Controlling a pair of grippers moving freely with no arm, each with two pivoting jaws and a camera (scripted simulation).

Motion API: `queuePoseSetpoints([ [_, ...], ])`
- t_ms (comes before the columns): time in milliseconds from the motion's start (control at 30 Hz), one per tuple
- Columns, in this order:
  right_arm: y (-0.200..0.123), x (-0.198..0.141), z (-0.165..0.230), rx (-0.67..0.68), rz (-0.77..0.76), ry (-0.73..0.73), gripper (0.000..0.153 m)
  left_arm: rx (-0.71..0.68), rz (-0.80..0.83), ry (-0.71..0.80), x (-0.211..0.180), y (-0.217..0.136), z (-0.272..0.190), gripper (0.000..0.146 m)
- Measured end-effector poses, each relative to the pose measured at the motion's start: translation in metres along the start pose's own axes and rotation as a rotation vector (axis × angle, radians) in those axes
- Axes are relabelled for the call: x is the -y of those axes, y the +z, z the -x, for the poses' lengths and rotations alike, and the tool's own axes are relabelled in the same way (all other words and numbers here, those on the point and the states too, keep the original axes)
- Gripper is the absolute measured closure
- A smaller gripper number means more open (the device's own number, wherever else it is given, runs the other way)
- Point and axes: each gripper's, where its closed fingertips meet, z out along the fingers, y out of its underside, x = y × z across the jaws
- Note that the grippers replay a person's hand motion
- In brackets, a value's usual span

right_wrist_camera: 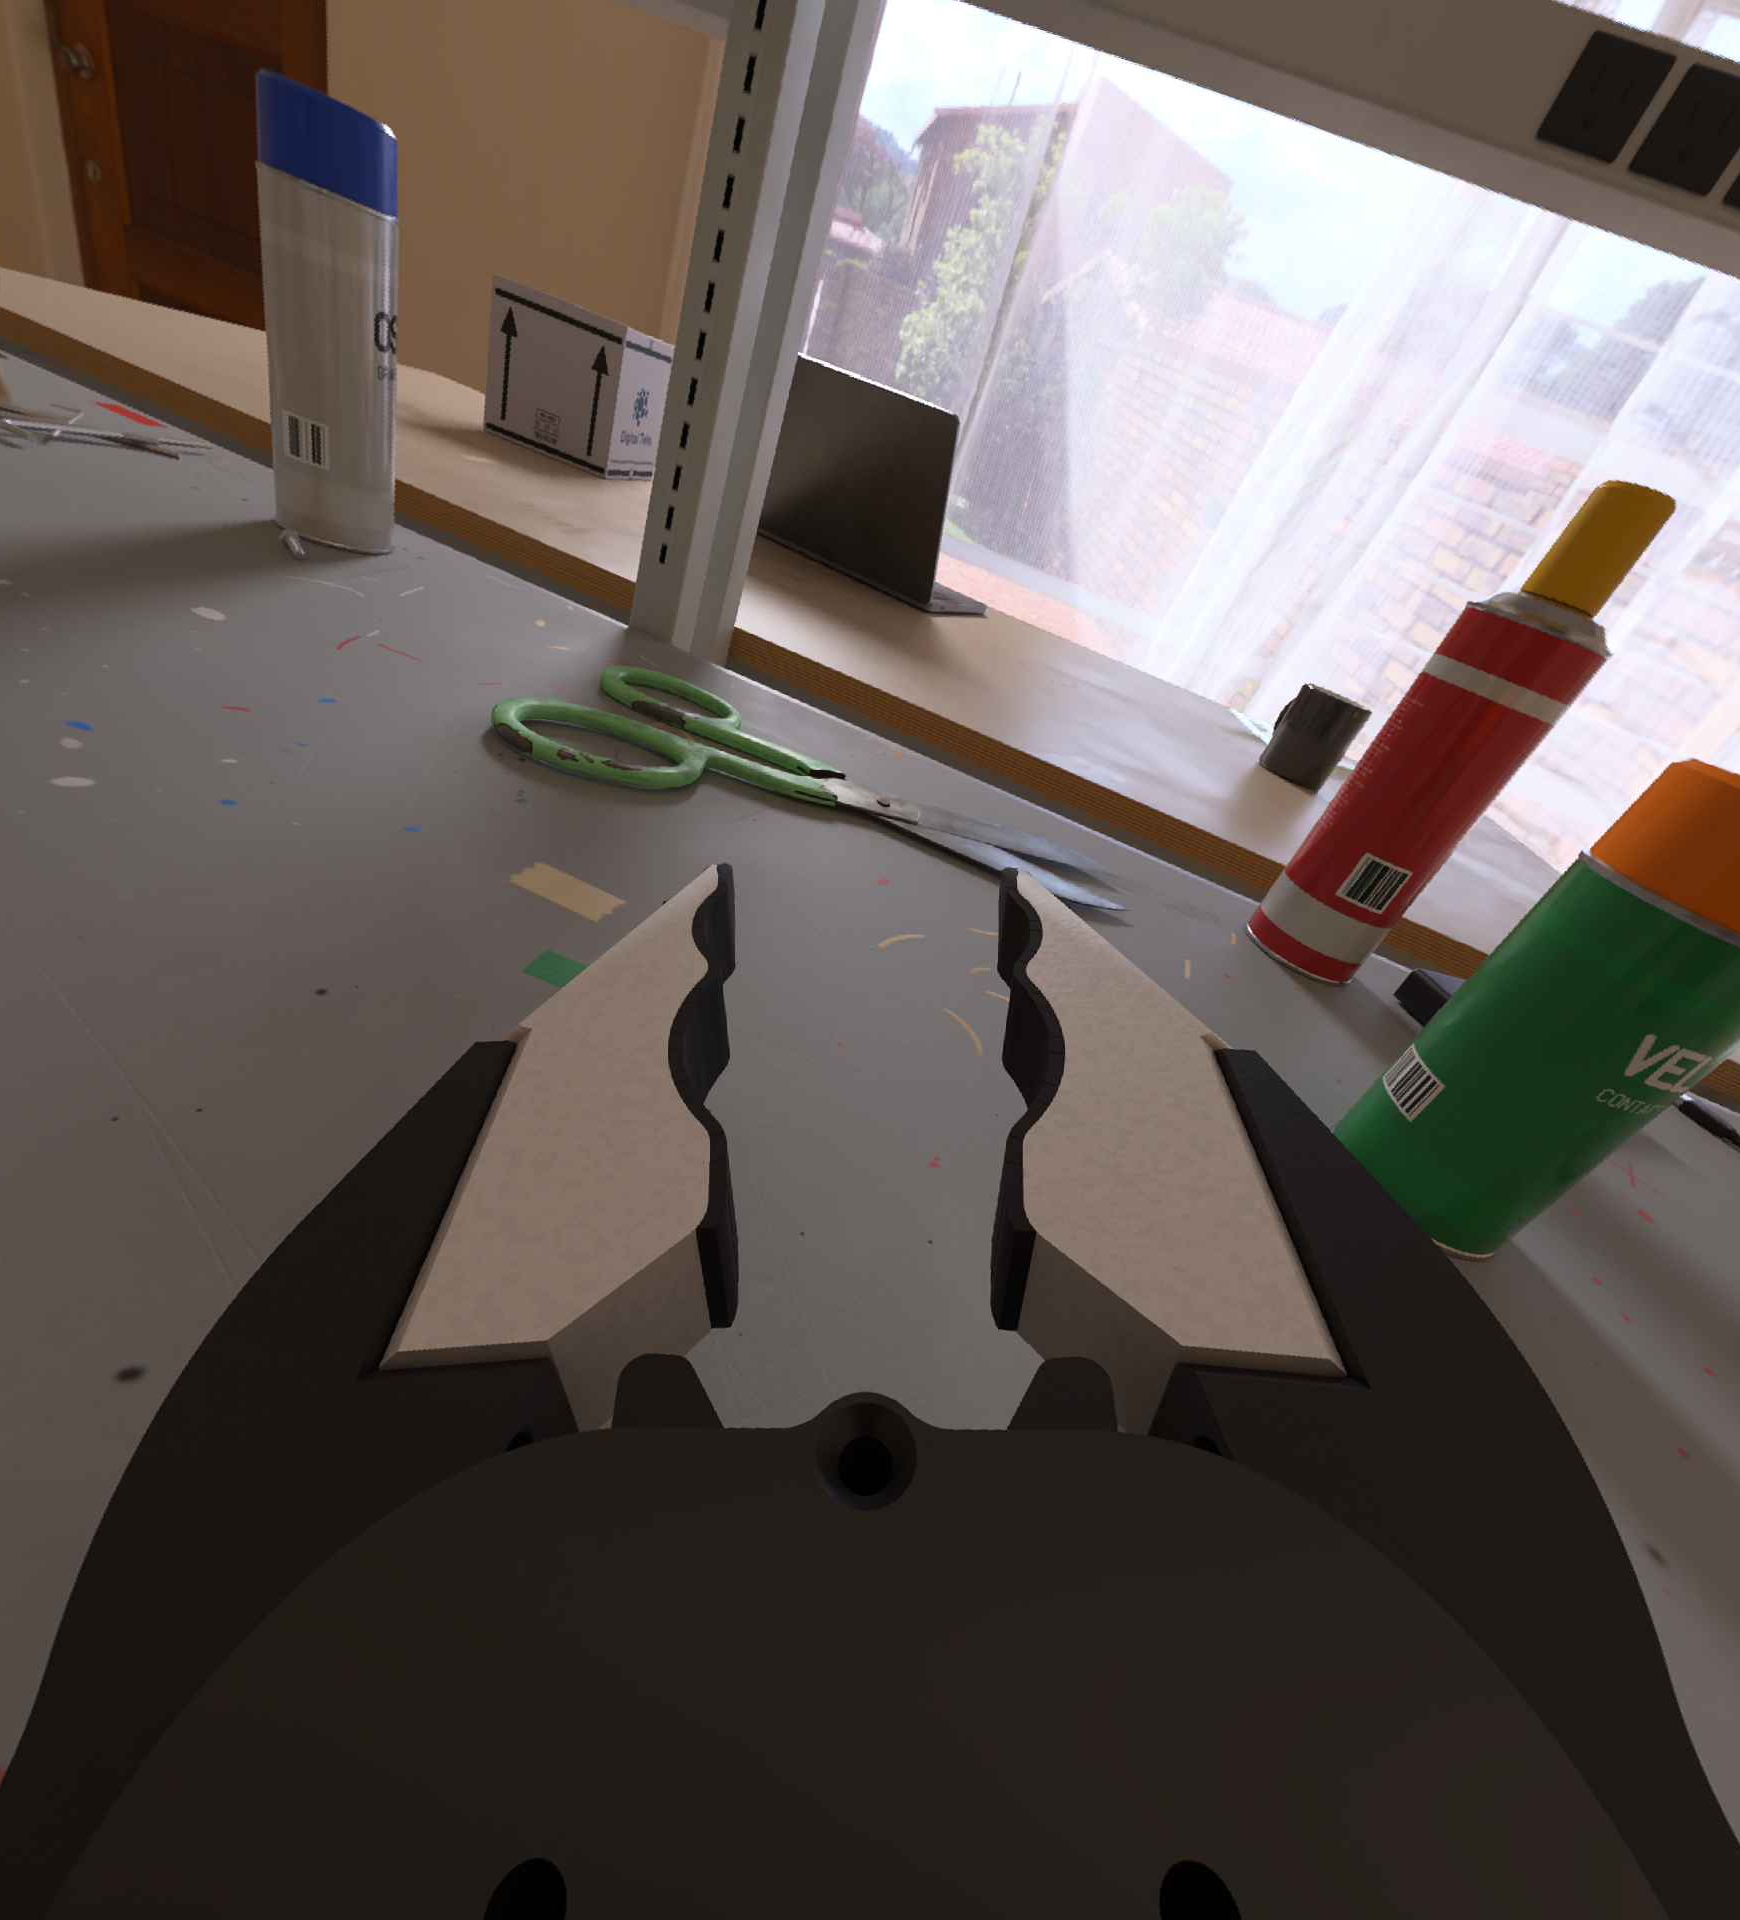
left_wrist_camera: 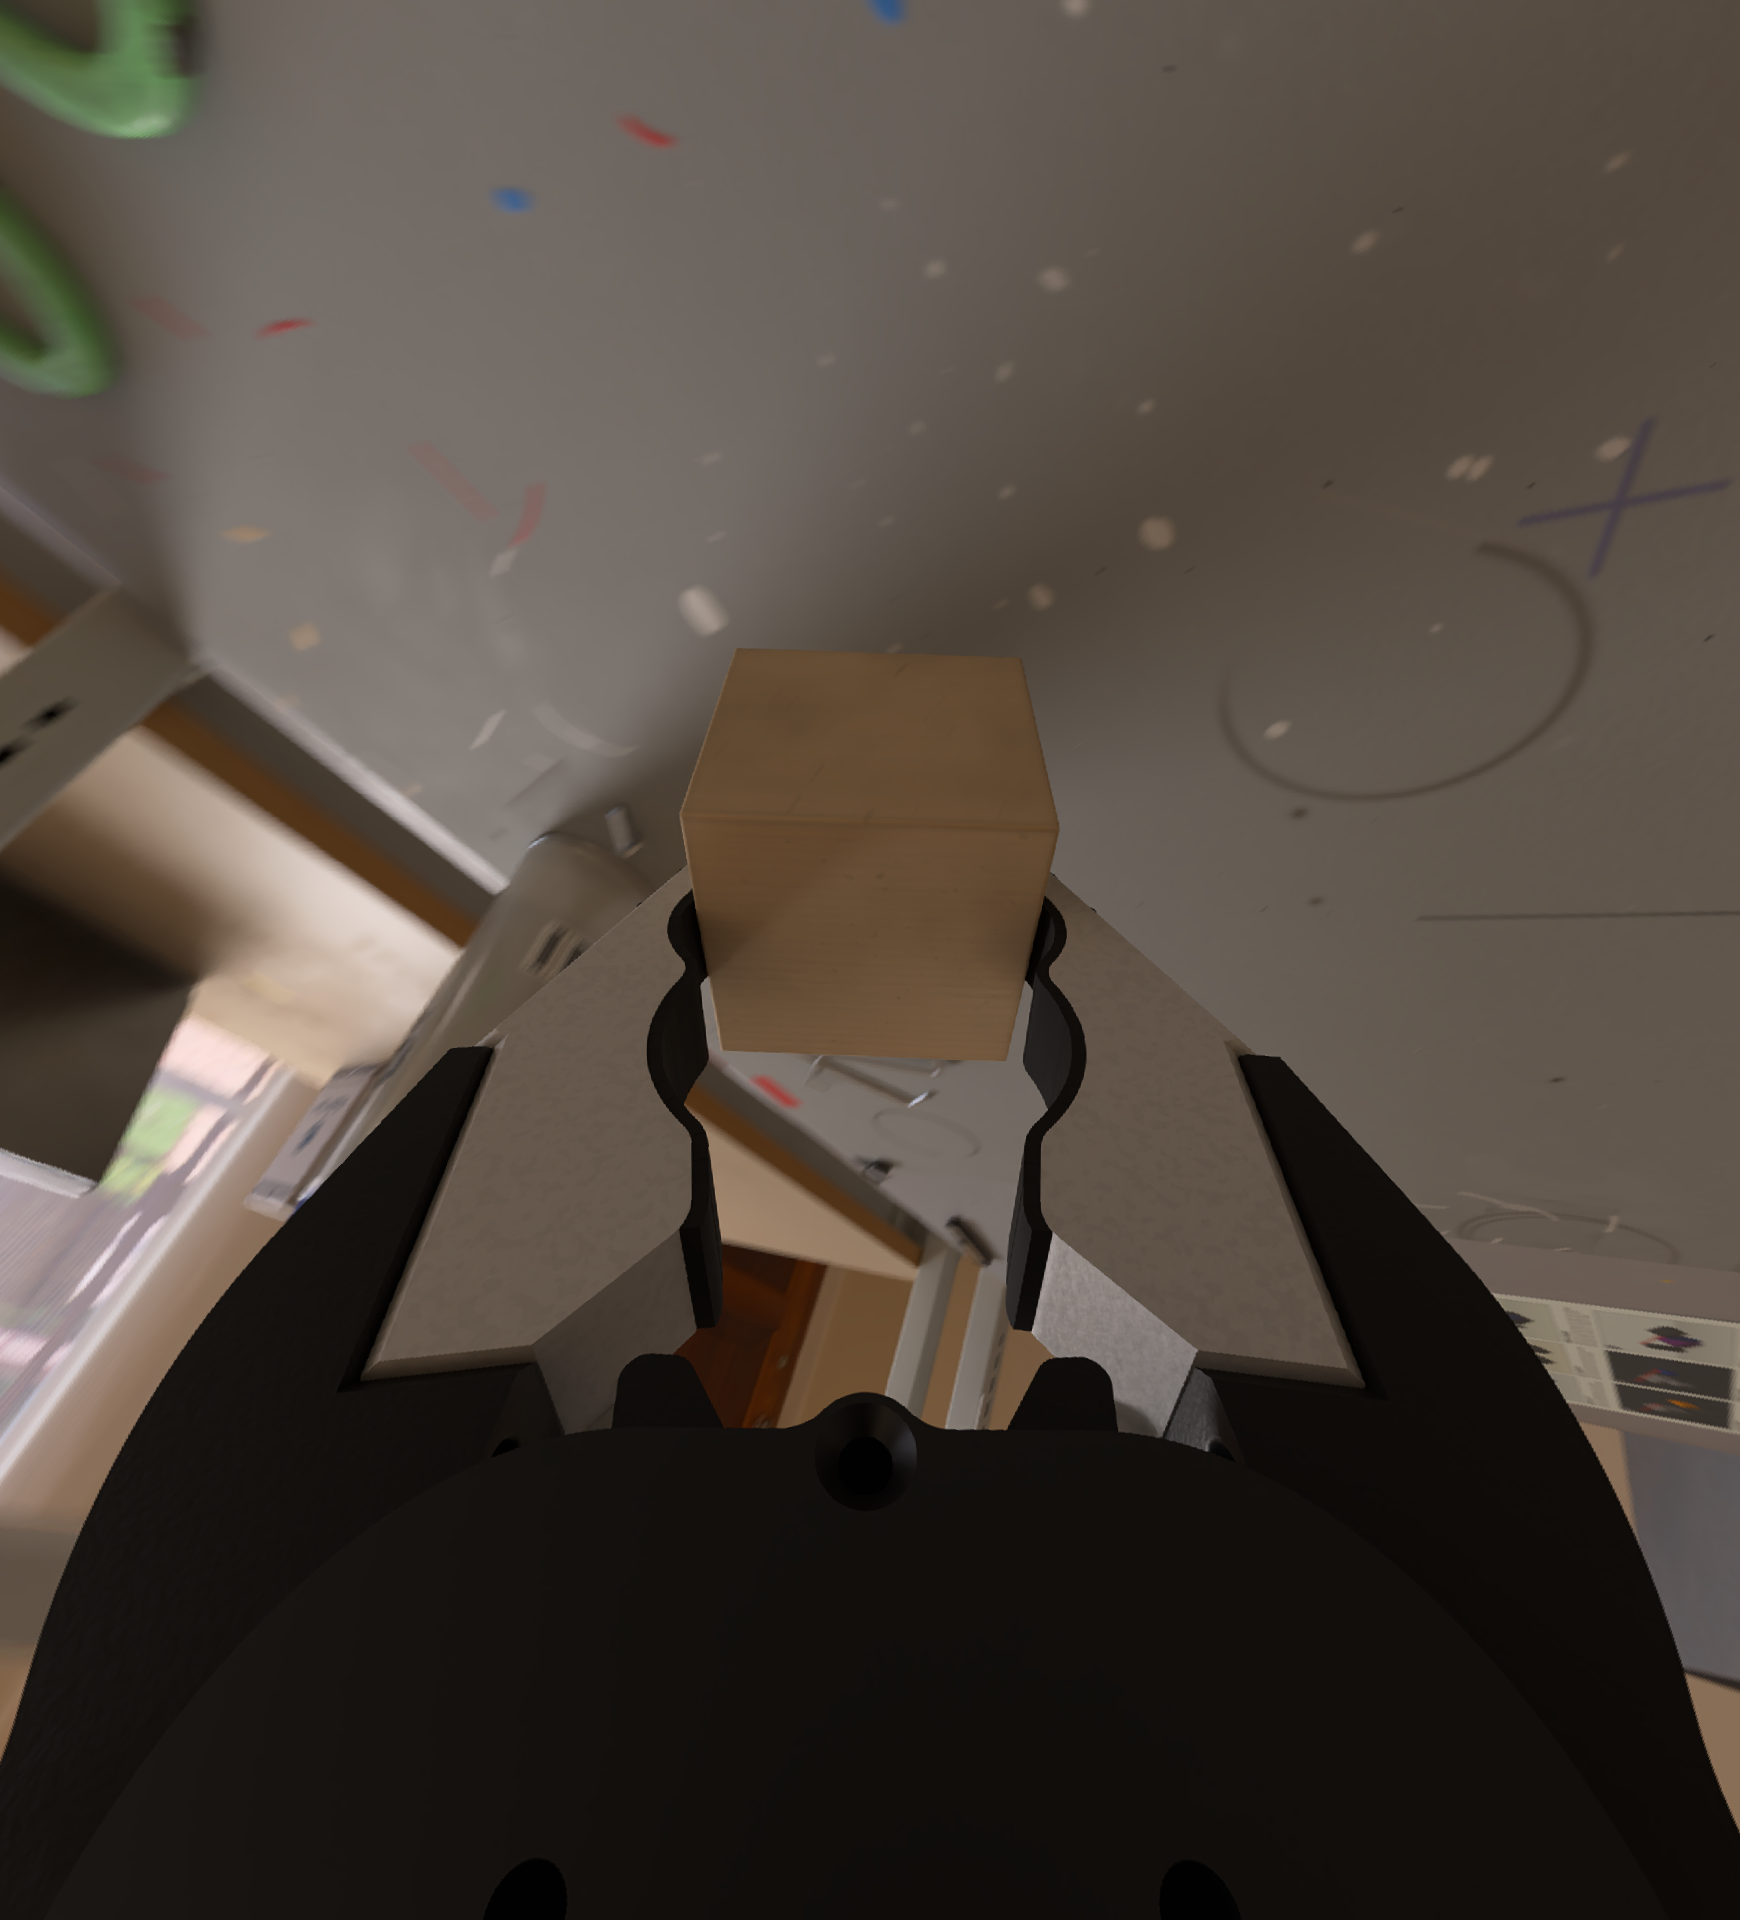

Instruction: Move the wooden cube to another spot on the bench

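Observation:
The wooden cube (left_wrist_camera: 866,862) is a plain light-brown block, gripped by its two sides between my left gripper's fingertips. My left gripper (left_wrist_camera: 866,935) is shut on it and holds it over the grey, paint-flecked bench (left_wrist_camera: 1157,312), close to the bench's edge. I cannot tell whether the cube touches the surface. My right gripper (right_wrist_camera: 866,899) is open and empty, low over the bench (right_wrist_camera: 170,1039), pointing toward the scissors. The cube does not show in the right wrist view.
Green-handled scissors (right_wrist_camera: 658,738) lie ahead of the right gripper; their handles show in the left wrist view (left_wrist_camera: 35,312). A red spray can (right_wrist_camera: 1448,748) and a green can (right_wrist_camera: 1593,1018) stand at right, a silver can (right_wrist_camera: 331,312) at left, by a white upright post (right_wrist_camera: 731,312).

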Motion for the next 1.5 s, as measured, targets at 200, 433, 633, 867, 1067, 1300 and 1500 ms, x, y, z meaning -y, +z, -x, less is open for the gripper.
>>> queuePoseSetpoints([
  [200, -0.002, 0.004, -0.002, -0.008, -0.025, 0.011, 0.102, 0.249, -0.108, -0.079, 0.011, -0.097, 0.044, 0.086],
  [433, -0.01, 0.012, -0.013, -0.035, -0.077, 0.061, 0.102, 0.444, -0.345, -0.115, 0.06, -0.202, 0.106, 0.086],
  [633, -0.016, 0.018, -0.022, -0.064, -0.111, 0.078, 0.102, 0.379, -0.47, -0.152, 0.101, -0.255, 0.14, 0.086],
  [867, -0.027, 0.026, -0.035, -0.129, -0.161, 0.079, 0.102, 0.146, -0.434, -0.091, 0.192, -0.156, 0.135, 0.086],
  [1067, -0.029, 0.024, -0.045, -0.175, -0.162, 0.118, 0.102, -0.005, -0.384, -0.066, 0.264, -0.061, 0.114, 0.086],
  [1300, -0.029, 0.027, -0.044, -0.175, -0.171, 0.093, 0.102, -0.056, -0.403, -0.015, 0.305, -0.034, 0.102, 0.086],
  [1500, -0.027, 0.027, -0.043, -0.164, -0.172, 0.095, 0.102, -0.049, -0.403, -0.029, 0.314, -0.025, 0.109, 0.086],
])
